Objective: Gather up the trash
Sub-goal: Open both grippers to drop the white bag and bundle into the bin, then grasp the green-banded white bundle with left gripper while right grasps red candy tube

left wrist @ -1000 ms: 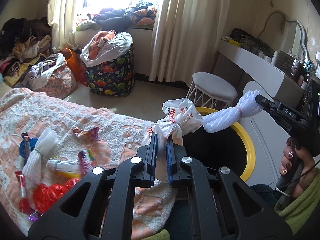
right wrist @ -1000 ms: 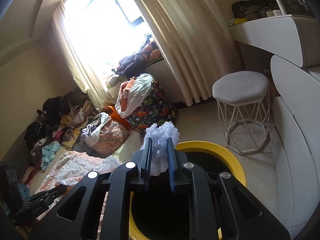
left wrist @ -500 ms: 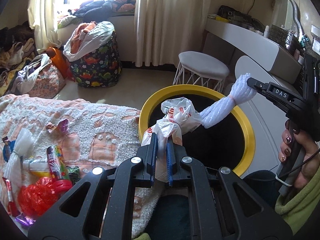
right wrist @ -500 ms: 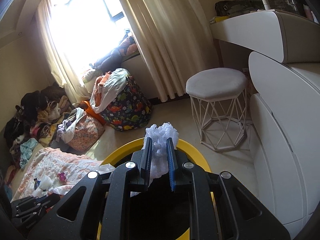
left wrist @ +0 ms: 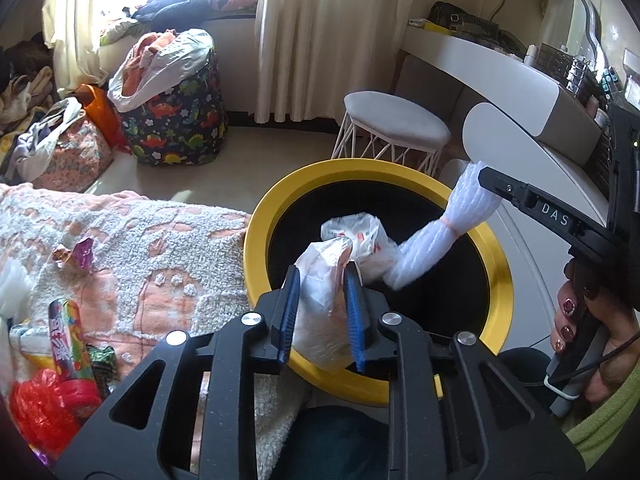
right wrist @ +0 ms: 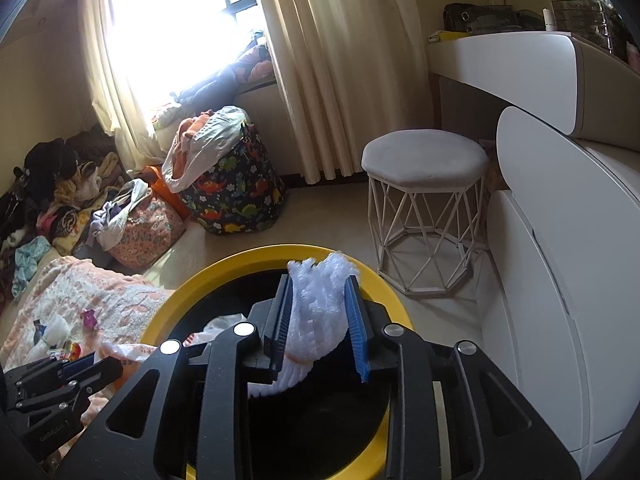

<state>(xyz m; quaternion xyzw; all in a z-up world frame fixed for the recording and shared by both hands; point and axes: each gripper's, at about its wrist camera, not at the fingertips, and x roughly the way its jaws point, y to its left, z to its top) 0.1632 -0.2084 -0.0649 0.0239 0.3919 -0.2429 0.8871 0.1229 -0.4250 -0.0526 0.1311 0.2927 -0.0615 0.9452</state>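
Over the yellow-rimmed bin (left wrist: 496, 264), both downward-tilted hand-held grippers' jaws have just been opening, bag (left wrist: 320, 292) and foam netting (right wrist: 316, 312) between them.

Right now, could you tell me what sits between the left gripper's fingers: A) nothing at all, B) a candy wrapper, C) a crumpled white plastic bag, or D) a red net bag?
C: a crumpled white plastic bag sits between the fingers of the left gripper, over the yellow-rimmed bin, while the red bag and wrappers lie on the blanket.
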